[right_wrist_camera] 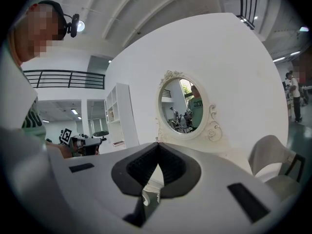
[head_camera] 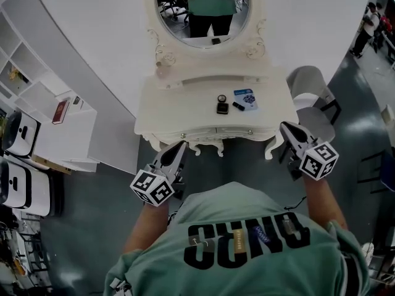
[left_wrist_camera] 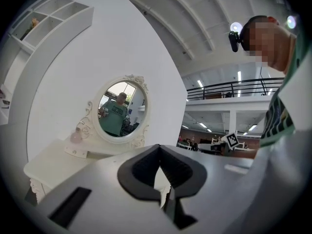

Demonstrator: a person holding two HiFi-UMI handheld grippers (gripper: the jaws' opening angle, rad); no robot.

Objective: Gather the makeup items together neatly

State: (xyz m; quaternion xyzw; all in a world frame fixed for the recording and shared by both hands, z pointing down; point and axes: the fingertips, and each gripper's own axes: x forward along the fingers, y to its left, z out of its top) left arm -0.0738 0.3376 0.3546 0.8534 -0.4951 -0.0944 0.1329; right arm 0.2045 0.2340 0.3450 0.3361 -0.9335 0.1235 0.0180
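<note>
R tongs [right_wrist_camera: 157, 146] tips together, empty, oval mirror [right_wrist_camera: 185, 106] ahead, chair [right_wrist_camera: 274, 156] at rt, shelf unit [right_wrist_camera: 118, 113] at left

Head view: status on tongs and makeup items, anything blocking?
Left tongs shut, empty. Right tongs shut, empty. Both short of the vanity. Makeup items on top, untouched; nothing in the way.

Curved white wall [head_camera: 321, 17] spans the far side. Against it: cream dressing table [head_camera: 179, 103] w/ carved legs & an oval mirror [head_camera: 203, 11] in a scrolled frame. Left: white open shelf unit [head_camera: 37, 85] w/ several compartments. Just right of the table: 1 grey chair [head_camera: 311, 85]. Floor [head_camera: 105, 202] is dark grey, glossy. Past the wall's edge, an upper level w/ black railing [left_wrist_camera: 234, 87]; strip lights [left_wrist_camera: 239, 76] glow on the ceiling, big hall.
</note>
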